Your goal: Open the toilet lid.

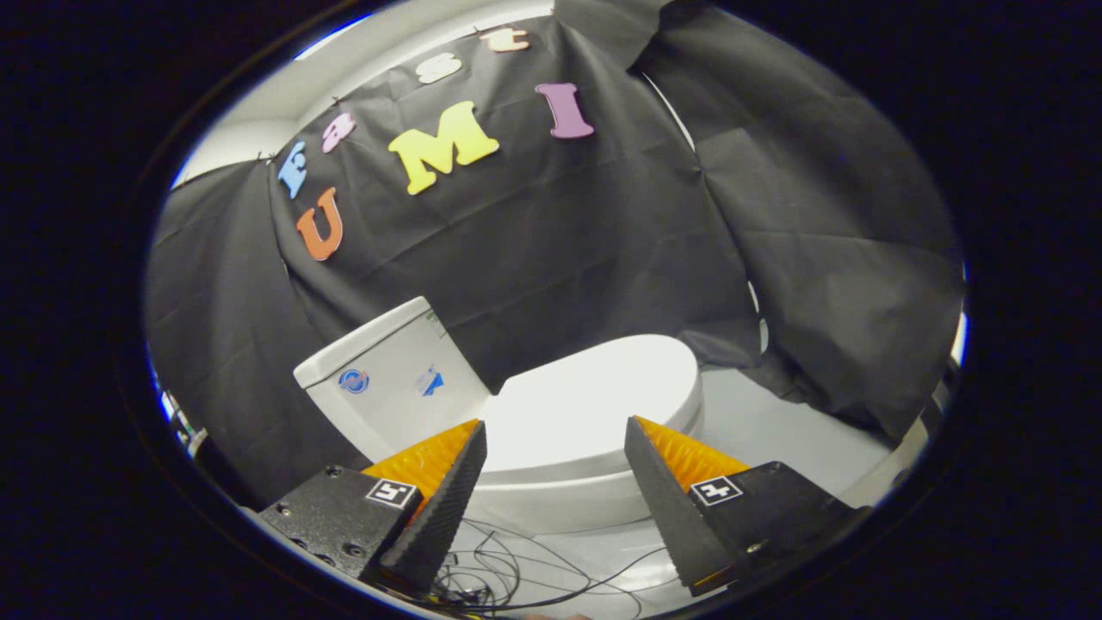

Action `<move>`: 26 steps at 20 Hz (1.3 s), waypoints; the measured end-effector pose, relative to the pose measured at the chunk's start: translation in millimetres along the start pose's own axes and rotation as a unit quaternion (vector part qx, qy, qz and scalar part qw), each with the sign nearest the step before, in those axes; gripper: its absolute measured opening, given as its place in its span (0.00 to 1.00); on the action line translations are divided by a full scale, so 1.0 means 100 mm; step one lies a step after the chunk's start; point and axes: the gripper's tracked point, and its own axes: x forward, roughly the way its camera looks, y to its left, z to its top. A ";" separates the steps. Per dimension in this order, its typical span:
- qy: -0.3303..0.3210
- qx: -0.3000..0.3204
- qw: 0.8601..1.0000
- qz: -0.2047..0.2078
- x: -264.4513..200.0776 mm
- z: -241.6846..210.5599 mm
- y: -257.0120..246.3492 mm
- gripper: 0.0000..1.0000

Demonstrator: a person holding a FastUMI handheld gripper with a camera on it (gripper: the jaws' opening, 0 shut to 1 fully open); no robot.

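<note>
2 fingers of the gripper [555, 426] stand spread wide apart with nothing between them, holding nothing and touching nothing. Below and between them, thin dark cables [516, 577] lie tangled on the pale floor [775, 430]. Just ahead of the fingers sits the toilet [551, 499], its white bowl seen past the gap between the fingertips. The toilet lid [594, 396] lies flat and closed on top of it, brightly lit. Beyond the lid and off toward the left finger rises the white tank [387, 379], with 2 small blue stickers on its side. Behind everything hangs the black cloth wall [560, 241] of the booth.
</note>
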 end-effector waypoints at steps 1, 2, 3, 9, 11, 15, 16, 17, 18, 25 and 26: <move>0.007 0.008 1.000 -0.003 0.06 -0.04 -0.05 1.00; 0.012 0.016 1.000 -0.007 0.10 -0.09 -0.10 1.00; 0.018 0.025 1.000 -0.008 0.15 -0.11 -0.15 1.00; 0.063 0.096 0.993 -0.025 0.45 -0.43 -0.46 0.99; 0.075 0.114 0.990 -0.031 0.58 -0.48 -0.55 0.99; 0.100 0.145 0.983 -0.050 0.76 -0.69 -0.84 0.97; 0.105 0.147 0.982 -0.053 0.80 -0.72 -0.84 0.97; 0.112 0.154 0.980 -0.056 0.84 -0.75 -0.88 0.96; 0.116 0.166 0.978 -0.059 0.88 -0.78 -0.91 0.93; 0.126 0.249 0.959 -0.055 1.15 -0.84 -1.17 0.77; 0.131 0.259 0.955 -0.058 1.16 -0.88 -1.20 0.75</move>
